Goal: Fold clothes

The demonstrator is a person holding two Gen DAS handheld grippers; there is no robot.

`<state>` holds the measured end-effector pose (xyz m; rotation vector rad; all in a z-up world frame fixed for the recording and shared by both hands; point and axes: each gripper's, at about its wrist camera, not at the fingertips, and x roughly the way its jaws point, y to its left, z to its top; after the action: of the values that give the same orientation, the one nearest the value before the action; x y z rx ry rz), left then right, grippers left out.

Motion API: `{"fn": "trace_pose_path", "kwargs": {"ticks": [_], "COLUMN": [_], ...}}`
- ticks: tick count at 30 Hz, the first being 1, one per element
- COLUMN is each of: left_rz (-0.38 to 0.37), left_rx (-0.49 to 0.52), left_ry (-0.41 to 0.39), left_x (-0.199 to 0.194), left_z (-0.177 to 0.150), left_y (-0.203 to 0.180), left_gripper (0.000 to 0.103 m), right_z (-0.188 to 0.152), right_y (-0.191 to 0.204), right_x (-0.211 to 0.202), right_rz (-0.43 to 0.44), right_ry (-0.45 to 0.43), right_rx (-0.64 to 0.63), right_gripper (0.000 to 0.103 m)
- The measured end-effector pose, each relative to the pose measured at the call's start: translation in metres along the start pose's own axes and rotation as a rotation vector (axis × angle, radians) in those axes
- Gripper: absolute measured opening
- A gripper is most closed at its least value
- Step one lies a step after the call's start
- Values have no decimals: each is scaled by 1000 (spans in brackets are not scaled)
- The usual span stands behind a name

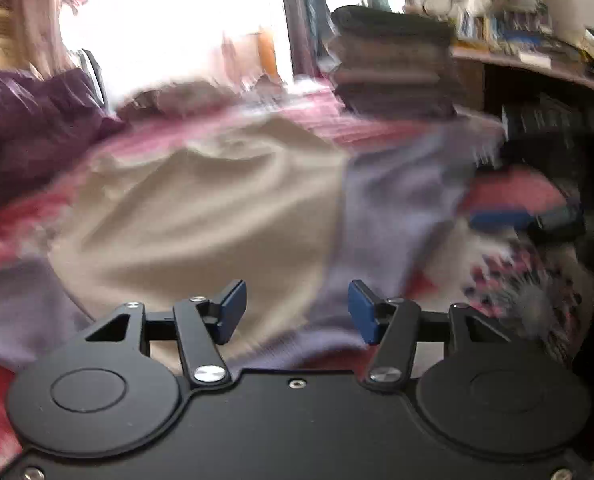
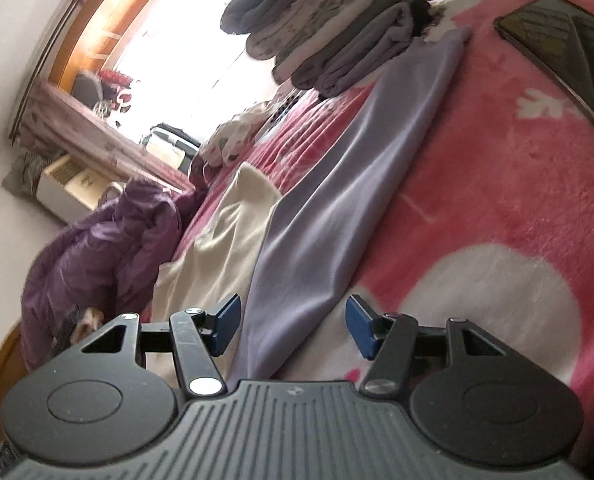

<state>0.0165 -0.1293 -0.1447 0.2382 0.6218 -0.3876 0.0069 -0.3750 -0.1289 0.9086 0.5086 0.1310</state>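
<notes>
So we've got a cream garment (image 1: pixel 201 208) spread out on the bed, pretty rumpled, with soft ridges running across it and one hump toward the far side. Right next to it on the right, touching it, is a lavender garment (image 1: pixel 393 216) that in the right wrist view (image 2: pixel 337 200) reads as a long smooth strip running away toward the far end of the bed, its near end sitting between that gripper's fingers. Both lie on a pink blanket (image 2: pixel 497 184) with white blotches and leaf shapes. At the far end there's a stack of folded clothes (image 2: pixel 337 36), mostly grey and mauve with a pale printed piece in it, and the lavender strip reaches its foot. A purple puffy jacket (image 2: pixel 109 248) is heaped on the left. The left gripper (image 1: pixel 297 312) has its blue fingers (image 1: pixel 233 308) well apart with nothing clamped, just cloth lying beyond and below them. Same deal with the right gripper (image 2: pixel 293 326): fingers apart, the lavender cloth passes between them but we can't see the pads pressing on it. Hard-to-read stuff: the left wrist view is smeared all over, so the clutter on the desk (image 1: pixel 537 68) at the far right is just coloured blobs, and the red and blue thing (image 1: pixel 513 200) at the right edge of the bed we can't identify. The window is blown out white in both views, and the dark flat object (image 2: pixel 569 48) at the right wrist view's top right corner is cut off by the frame.
</notes>
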Motion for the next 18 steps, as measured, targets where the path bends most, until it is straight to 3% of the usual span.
{"fn": "trace_pose_path", "kwargs": {"ticks": [1, 5, 10, 12, 14, 18], "left_rz": [-11, 2, 17, 21, 16, 10], "left_rx": [7, 15, -26, -49, -95, -149], "left_ry": [22, -15, -67, -64, -46, -14], "left_x": [2, -9, -15, -5, 10, 47], "left_z": [-1, 4, 35, 54, 74, 119], "left_y": [-2, -3, 14, 27, 43, 68], "left_gripper": [56, 56, 56, 50, 42, 38], "right_z": [2, 12, 20, 21, 20, 1], "right_y": [-2, -10, -15, -11, 0, 44], "right_x": [0, 0, 5, 7, 11, 30], "right_rz": [3, 16, 37, 60, 82, 102], "right_ry": [-5, -29, -56, -64, -56, 17], "right_rx": [10, 62, 90, 70, -7, -319], "right_gripper": [59, 59, 60, 59, 58, 53]}}
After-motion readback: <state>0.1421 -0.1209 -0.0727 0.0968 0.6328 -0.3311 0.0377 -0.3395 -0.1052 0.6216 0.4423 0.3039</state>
